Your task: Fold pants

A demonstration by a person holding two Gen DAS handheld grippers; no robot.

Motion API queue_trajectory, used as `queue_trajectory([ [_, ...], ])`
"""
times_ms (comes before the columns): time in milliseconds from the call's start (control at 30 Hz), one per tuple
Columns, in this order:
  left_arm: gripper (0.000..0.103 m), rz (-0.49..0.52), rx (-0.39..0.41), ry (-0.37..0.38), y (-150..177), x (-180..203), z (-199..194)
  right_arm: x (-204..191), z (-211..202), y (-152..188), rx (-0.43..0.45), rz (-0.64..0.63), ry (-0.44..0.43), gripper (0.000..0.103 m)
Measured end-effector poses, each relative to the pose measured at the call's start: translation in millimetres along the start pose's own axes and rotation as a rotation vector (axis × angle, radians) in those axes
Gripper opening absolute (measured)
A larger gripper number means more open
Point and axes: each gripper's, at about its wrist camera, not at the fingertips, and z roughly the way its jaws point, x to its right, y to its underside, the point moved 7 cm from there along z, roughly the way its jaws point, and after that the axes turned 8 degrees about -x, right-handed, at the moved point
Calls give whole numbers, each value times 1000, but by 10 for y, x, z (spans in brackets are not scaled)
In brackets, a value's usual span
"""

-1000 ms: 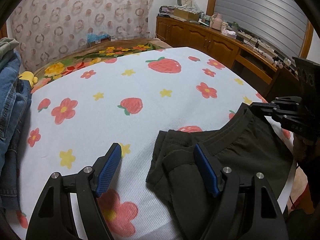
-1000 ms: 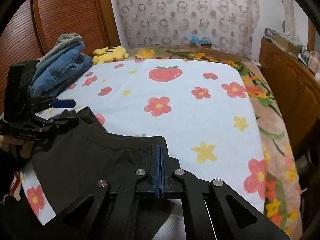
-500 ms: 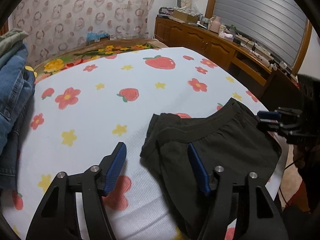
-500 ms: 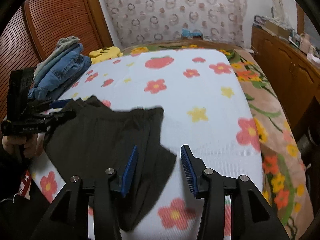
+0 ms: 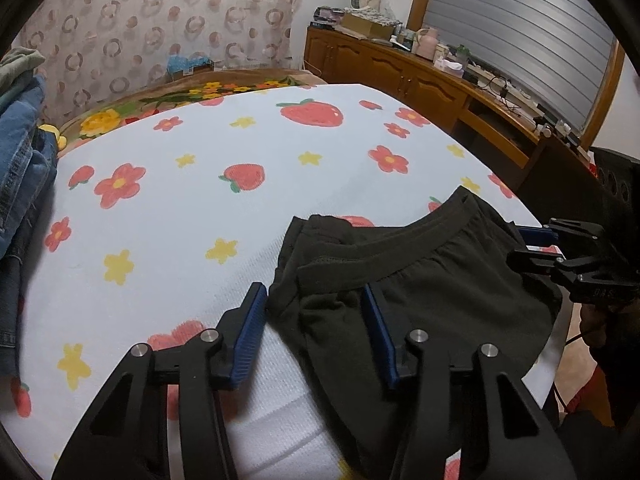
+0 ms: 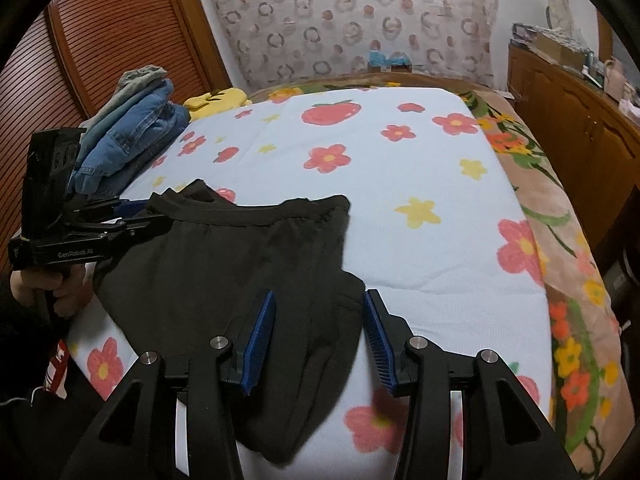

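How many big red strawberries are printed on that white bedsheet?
3 clearly: the largest strawberry at the far end, a smaller strawberry mid-sheet, and one strawberry half under the black pants. Others may be covered.

The bed (image 6: 440,264) carries a white sheet (image 5: 168,248) printed with flowers and strawberries, over a brown floral blanket (image 6: 568,264) exposed along its right and far edges. Black pants (image 6: 224,264) lie on the sheet's near part. Jeans (image 6: 132,140) are stacked at the left edge, a yellow toy (image 6: 216,100) just beyond.
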Motion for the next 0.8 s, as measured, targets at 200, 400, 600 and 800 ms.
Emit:
queue_trajectory([
  [200, 50, 5, -2, 4, -2, 14, 4, -30, 33, -17, 2, -14, -1, 47],
  [400, 37, 9, -4, 35, -1, 70, 17, -54, 52, -33, 6, -14, -11, 32],
  [600, 21, 22, -1, 64, 5, 136, -19, -75, 64, -48, 7, -19, -19, 17],
  [800, 16, 16, 52, 95, -40, 145, -222, -103, 34, -98, 33, -33, -38, 14],
])
